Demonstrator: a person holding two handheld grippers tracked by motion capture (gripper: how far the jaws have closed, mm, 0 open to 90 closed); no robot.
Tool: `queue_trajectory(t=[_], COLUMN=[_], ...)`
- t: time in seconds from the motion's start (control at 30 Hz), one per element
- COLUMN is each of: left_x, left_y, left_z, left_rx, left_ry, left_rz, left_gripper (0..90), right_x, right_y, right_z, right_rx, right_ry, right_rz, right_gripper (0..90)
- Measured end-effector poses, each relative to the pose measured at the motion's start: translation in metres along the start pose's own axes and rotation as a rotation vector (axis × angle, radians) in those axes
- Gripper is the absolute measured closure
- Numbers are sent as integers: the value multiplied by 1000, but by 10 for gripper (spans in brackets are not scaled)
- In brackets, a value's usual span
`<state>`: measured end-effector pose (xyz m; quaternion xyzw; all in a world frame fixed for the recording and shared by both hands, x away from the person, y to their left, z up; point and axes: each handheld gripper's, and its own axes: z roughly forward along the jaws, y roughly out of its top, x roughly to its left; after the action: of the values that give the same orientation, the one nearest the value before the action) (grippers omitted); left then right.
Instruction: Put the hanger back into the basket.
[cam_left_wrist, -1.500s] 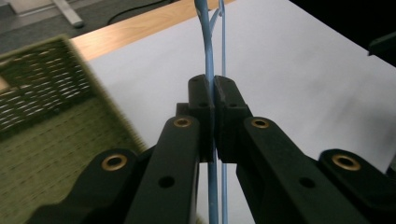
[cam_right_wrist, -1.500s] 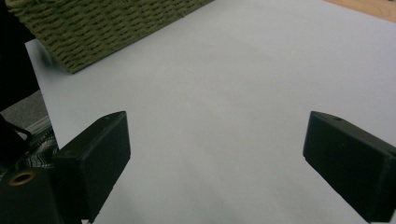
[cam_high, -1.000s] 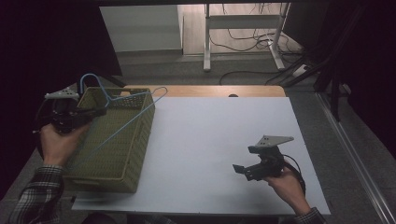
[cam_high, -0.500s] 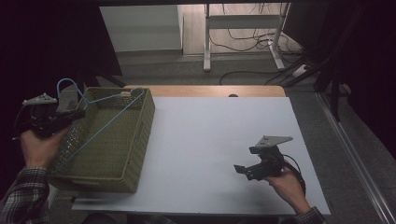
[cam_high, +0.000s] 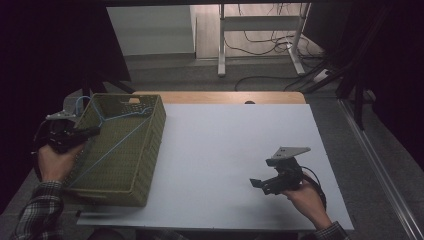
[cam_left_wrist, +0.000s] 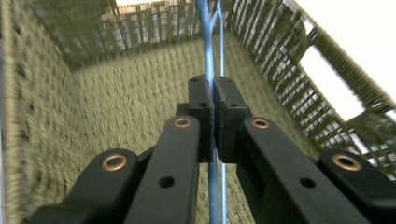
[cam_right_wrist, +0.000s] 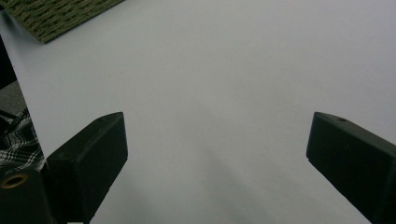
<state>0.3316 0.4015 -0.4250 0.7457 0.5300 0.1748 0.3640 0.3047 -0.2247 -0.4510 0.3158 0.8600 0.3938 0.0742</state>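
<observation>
Hanger (cam_high: 117, 135): blue wire, lying slantwise in the basket (cam_high: 150, 150) at the table's left edge. By its look, light, springy and slick; you'd best grip a straight run of wire, not the hook.

Left claw (cam_left_wrist: 214, 109): your jaws are clamped together on the hanger wire inside the basket.

Right claw (cam_high: 261, 184): your jaws stand apart, holding nothing, near the table's front right corner.

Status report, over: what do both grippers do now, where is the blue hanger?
Left gripper shut on blue hanger, inside green basket. Right gripper open, empty, over white table. Nothing in the way.
</observation>
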Motion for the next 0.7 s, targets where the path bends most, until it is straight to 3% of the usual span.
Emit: queue_trajectory(t=[0.03,0.2,0.33,0.43,0.47,0.57,0.63,0.67,0.7], left_x=[0,3,3,1,1,-6,-13,-18,-29], left_y=[-1,-5,-8,-8,-8,-7,-7,-7,-8], left_z=[7,18,26,23,19,8,1,-3,-8], left_rx=[33,69,165,147,132,85,50,29,-1], left_ry=[6,11,34,63,61,61,22,-7,-62], left_rz=[6,-8,4,5,-10,-13,-5,0,11], left_gripper=[874,873,857,721,721,524,418,418,372], right_x=[0,0,-1,0,0,1,2,2,4], right_y=[0,-1,-3,-4,-4,-5,-5,-5,-5], right_z=[0,2,4,4,4,1,-1,-1,-3], right_rx=[1,8,20,22,22,17,17,17,13], right_ry=[0,2,-1,-5,-6,-12,-17,-17,-14], right_rz=[-2,-1,0,-4,-3,-2,-4,-4,-5], right_gripper=[52,52,52,52,52,51,48,48,43])
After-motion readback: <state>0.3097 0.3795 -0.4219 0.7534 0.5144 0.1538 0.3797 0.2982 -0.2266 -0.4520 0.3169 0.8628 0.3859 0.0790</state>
